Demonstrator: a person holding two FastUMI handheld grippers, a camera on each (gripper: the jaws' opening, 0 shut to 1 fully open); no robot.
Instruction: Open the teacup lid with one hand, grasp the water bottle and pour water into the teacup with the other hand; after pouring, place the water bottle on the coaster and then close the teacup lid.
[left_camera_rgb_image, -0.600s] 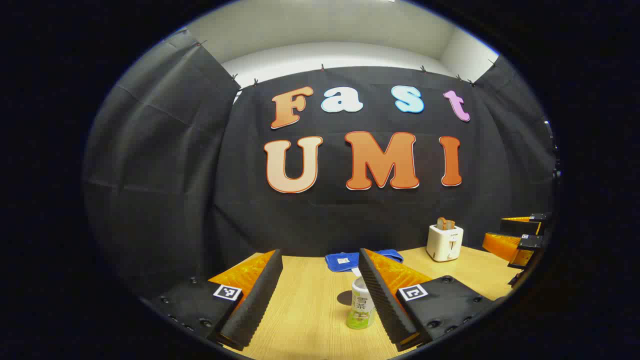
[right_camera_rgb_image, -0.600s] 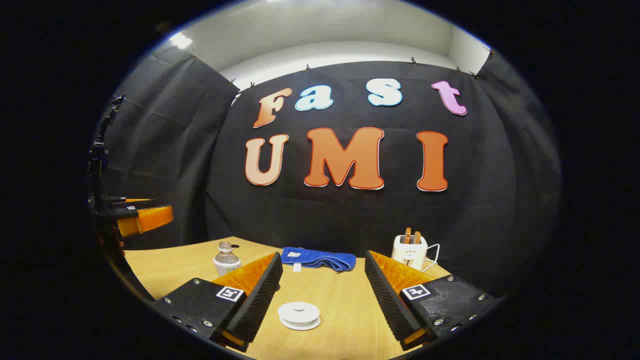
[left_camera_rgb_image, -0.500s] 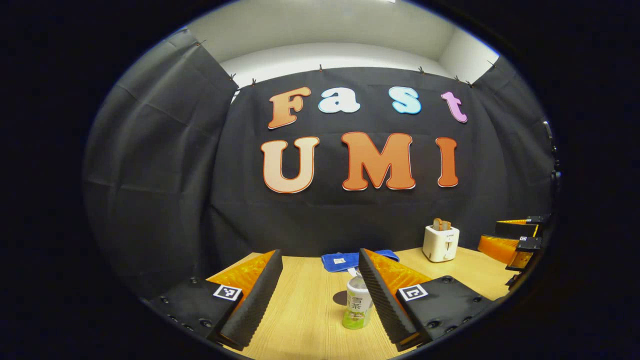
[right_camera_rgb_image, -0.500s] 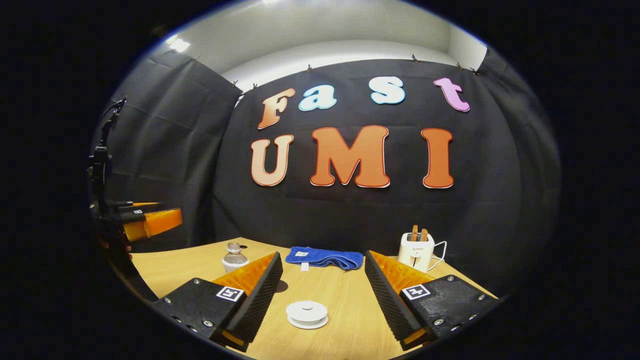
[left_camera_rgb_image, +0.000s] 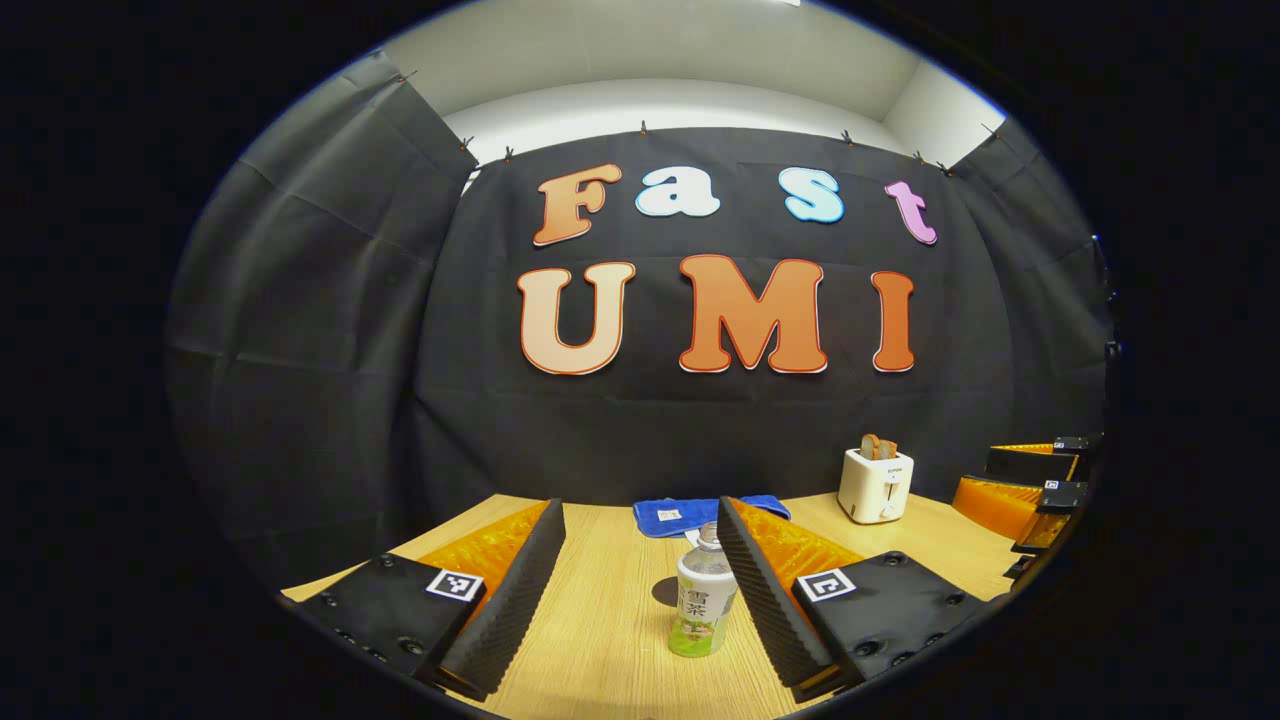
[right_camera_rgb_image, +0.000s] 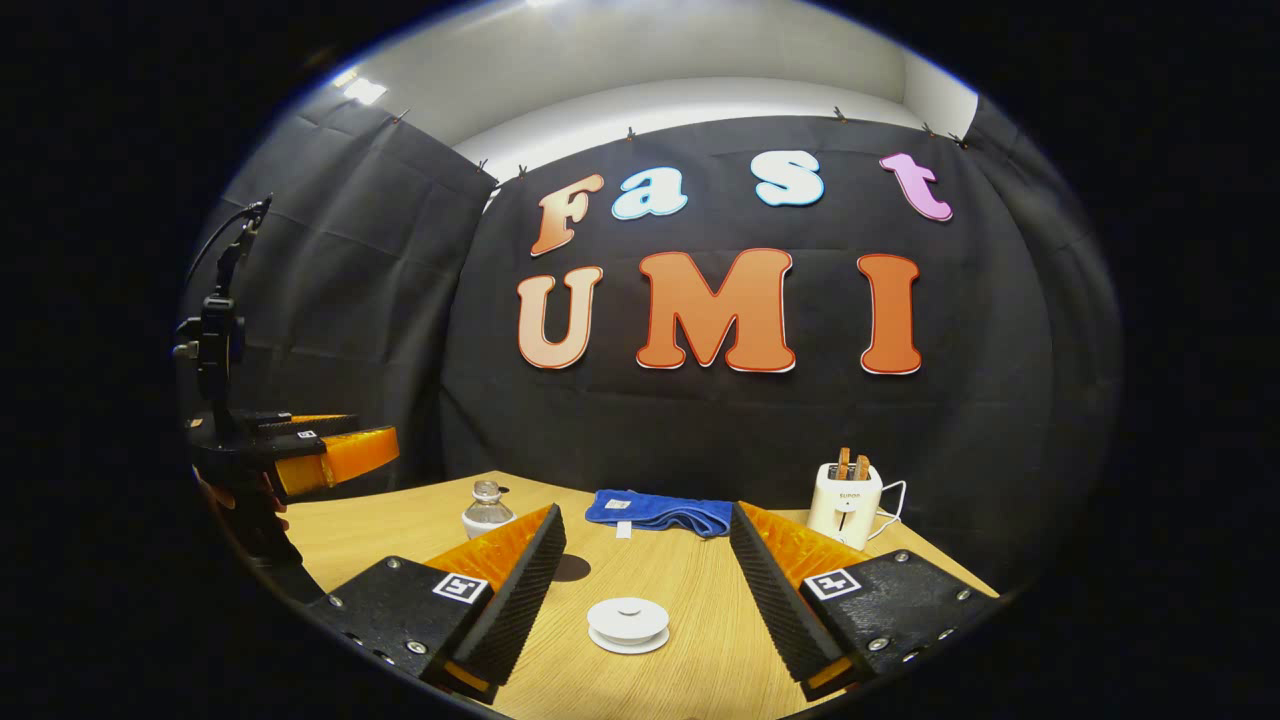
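Between the spread fingers of the left gripper (left_camera_rgb_image: 635, 590), ahead and nearer its right finger, the water bottle (left_camera_rgb_image: 703, 604) stands upright on the wooden surface (left_camera_rgb_image: 610, 640), untouched. Ahead of the right gripper (right_camera_rgb_image: 645, 590), whose fingers also stand wide apart and empty, the white teacup lid (right_camera_rgb_image: 628, 624) sits low between them. Farther off lie a blue cloth (right_camera_rgb_image: 660, 511) and a toaster (right_camera_rgb_image: 846, 502).

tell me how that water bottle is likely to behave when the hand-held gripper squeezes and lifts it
The water bottle looks like thin clear plastic, so it may dent under a firm squeeze. It stands tall on a narrow base, so a sideways nudge from a finger could probably tip it. Its smooth label may be somewhat slippery, though the ridged pads should help.
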